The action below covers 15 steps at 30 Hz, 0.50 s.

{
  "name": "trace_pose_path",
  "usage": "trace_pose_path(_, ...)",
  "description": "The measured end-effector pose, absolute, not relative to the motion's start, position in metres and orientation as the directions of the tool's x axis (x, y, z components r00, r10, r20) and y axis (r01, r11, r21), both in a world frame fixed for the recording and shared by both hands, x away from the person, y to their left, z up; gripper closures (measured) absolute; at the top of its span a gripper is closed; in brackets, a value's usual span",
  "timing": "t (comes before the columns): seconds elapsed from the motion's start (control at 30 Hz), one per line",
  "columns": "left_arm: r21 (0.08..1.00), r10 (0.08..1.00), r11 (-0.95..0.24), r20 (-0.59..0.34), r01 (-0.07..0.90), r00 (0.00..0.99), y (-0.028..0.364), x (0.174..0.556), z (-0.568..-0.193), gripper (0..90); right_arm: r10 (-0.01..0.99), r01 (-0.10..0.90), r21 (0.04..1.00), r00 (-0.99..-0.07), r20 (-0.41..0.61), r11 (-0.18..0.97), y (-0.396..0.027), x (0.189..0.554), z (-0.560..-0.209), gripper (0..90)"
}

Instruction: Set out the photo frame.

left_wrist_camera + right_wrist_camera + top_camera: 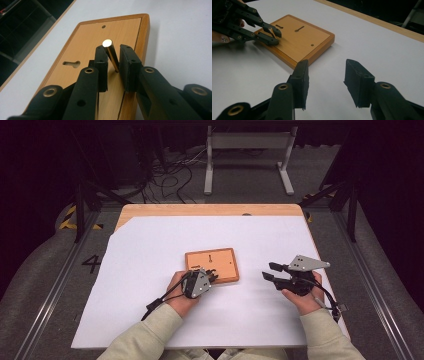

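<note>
A wooden board [220, 260] lies on the white sheet near the table's middle. A short shiny metal pin [111, 53] stands tilted in a hole of the board [87, 45]. My left gripper [114, 56] reaches over the board's near left corner, its pads on either side of the pin. The pin leans at the left pad, and a slim gap shows at the right pad. In the high view the left gripper [212, 276] sits at the board's front edge. My right gripper [268, 271] hovers to the right of the board, open and empty [325, 82]. In the right gripper view the pin [271, 32] shows between the left gripper's fingers.
The board carries a keyhole slot [71, 64] and a small round hole [103, 26]. The white sheet [150, 250] covers most of the wooden table [210, 210]. Beyond the far edge are cables and a white stand [247, 155] on the floor.
</note>
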<state>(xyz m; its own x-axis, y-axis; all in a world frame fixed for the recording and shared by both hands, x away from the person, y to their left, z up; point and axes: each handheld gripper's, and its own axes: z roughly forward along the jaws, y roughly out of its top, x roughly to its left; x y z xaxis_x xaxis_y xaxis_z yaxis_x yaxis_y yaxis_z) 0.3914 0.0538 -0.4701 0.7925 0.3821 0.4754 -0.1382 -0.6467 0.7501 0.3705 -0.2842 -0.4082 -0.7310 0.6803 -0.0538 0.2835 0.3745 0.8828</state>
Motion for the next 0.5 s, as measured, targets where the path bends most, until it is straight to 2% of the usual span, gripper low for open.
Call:
trace_pose_path(0.07, 0.741, 0.357, -0.649, 0.498, -0.173, 0.791, 0.055, 0.391, -0.47, 79.5, 0.675, 0.279, 0.883, -0.736, -0.057, 0.379, -0.282, 0.37, -0.407, 55.0)
trace_pose_path(0.5, 0.704, 0.295, -0.674, 0.536, -0.226, 0.791, 0.055, 0.383, -0.469, 84.5, 0.642, 0.273, 0.878, -0.765, -0.049, 0.392, -0.266, 0.378, -0.398, 56.1)
